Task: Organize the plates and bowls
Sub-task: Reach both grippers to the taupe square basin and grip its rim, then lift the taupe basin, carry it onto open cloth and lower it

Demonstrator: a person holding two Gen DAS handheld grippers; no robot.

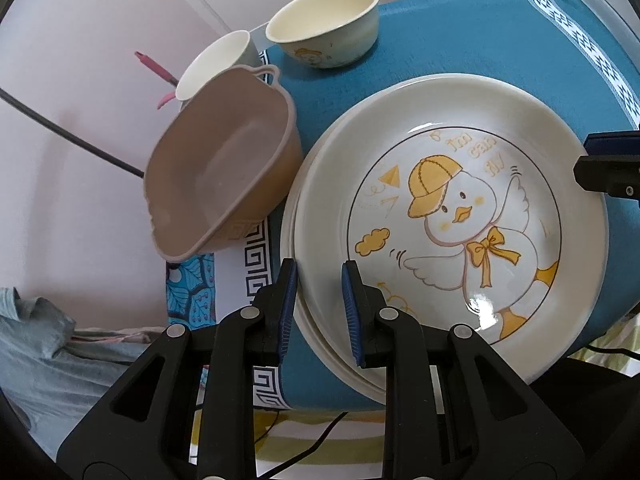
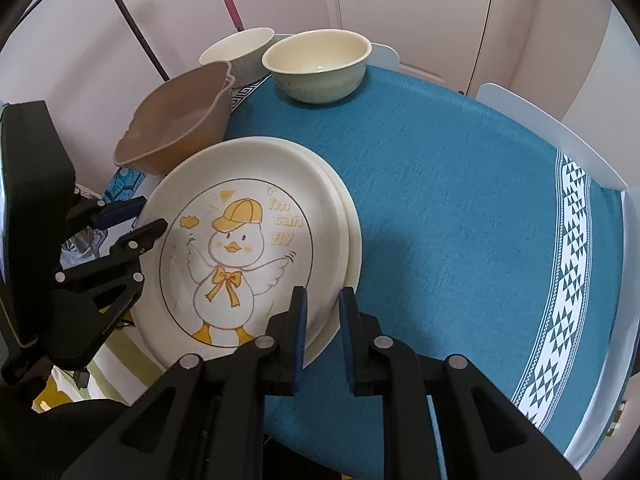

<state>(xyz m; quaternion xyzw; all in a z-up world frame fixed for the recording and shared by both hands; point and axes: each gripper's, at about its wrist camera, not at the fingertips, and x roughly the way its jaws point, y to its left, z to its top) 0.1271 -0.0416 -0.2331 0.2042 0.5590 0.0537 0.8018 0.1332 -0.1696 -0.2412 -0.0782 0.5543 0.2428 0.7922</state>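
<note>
**Both tongs pinch the duck plates**

My left gripper (image 1: pixel 320 276) is clamped on the rim of the stacked duck plates (image 1: pixel 440 208) at their 7 o'clock edge, while my right gripper (image 2: pixel 323 304) grips the same stack at its 5 o'clock rim. The stack sits on the blue tablecloth (image 2: pixel 460 200). At 10 o'clock stands a brown basin (image 1: pixel 224 172); toward 12, two cream bowls (image 1: pixel 324 20).

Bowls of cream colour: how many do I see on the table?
2. The front cream bowl stands on the blue cloth; the rear cream bowl stands behind the brown basin. More could be hidden.
</note>
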